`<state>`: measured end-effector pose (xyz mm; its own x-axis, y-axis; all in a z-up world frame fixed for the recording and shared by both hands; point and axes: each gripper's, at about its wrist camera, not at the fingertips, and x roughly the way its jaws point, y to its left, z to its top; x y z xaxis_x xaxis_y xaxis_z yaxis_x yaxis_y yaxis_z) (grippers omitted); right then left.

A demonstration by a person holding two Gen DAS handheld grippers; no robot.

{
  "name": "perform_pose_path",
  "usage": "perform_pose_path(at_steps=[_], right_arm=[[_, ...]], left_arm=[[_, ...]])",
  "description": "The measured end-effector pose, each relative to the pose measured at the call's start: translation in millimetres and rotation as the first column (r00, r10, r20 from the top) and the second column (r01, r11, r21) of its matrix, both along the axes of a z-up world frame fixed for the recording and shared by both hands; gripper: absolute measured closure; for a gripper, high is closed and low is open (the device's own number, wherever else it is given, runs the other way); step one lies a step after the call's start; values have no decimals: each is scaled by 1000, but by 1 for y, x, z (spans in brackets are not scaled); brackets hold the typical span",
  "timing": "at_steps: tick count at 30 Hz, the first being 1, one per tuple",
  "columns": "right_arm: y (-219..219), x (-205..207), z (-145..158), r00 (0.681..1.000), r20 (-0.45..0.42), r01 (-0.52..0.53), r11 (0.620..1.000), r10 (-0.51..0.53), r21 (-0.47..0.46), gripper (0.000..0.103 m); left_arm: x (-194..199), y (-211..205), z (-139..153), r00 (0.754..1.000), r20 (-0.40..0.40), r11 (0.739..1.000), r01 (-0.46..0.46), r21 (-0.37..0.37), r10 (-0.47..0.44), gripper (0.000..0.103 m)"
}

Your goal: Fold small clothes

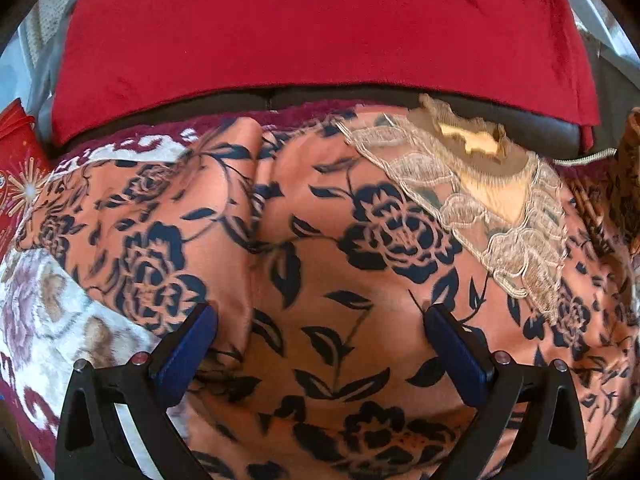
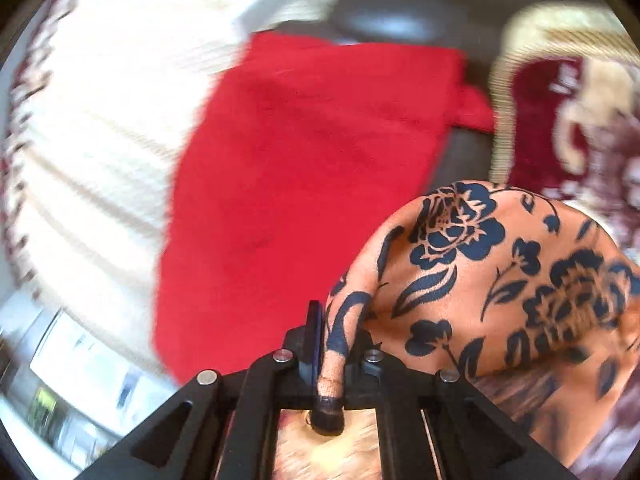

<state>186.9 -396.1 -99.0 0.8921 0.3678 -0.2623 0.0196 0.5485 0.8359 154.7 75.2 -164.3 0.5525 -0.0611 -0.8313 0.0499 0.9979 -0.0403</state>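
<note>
An orange garment with dark blue roses point(image 1: 328, 248) lies spread over a patterned blanket, with a beige lace collar point(image 1: 480, 208) at its upper right. My left gripper point(image 1: 320, 316) hovers just above the cloth, its blue pads point(image 1: 188, 344) wide apart and nothing between them. In the right wrist view, my right gripper point(image 2: 334, 332) is shut on a bunched fold of the same orange garment point(image 2: 500, 280), which rises in a hump to the right of the jaws. A strip of the fabric runs back between the fingers.
A red towel point(image 1: 320, 28) hangs over the dark sofa back point(image 1: 248, 98) behind the garment and shows again as the red towel point(image 2: 304, 184) in the right wrist view. A white and maroon floral blanket point(image 1: 44, 304) covers the seat. A red cushion point(image 1: 16, 168) sits at far left.
</note>
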Motion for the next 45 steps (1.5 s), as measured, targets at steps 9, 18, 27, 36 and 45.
perform_pose_path(at_steps=[9, 18, 27, 36, 45], right_arm=[[182, -11, -53, 924, -46, -377, 924, 380, 61, 97], [253, 11, -118, 758, -319, -547, 821, 569, 163, 32], [162, -31, -21, 910, -174, -398, 912, 377, -101, 14], [88, -40, -25, 935, -302, -248, 953, 187, -176, 33], [43, -44, -29, 950, -301, -134, 982, 88, -135, 33]], left_arm=[[-32, 72, 42, 982, 130, 965, -102, -240, 137, 0], [-39, 91, 36, 985, 101, 927, -94, -364, 140, 0], [-55, 31, 53, 971, 223, 915, 165, -369, -85, 0], [-76, -46, 52, 886, 363, 937, 339, -86, -288, 0], [-34, -49, 30, 901, 274, 937, 348, 6, -336, 81]])
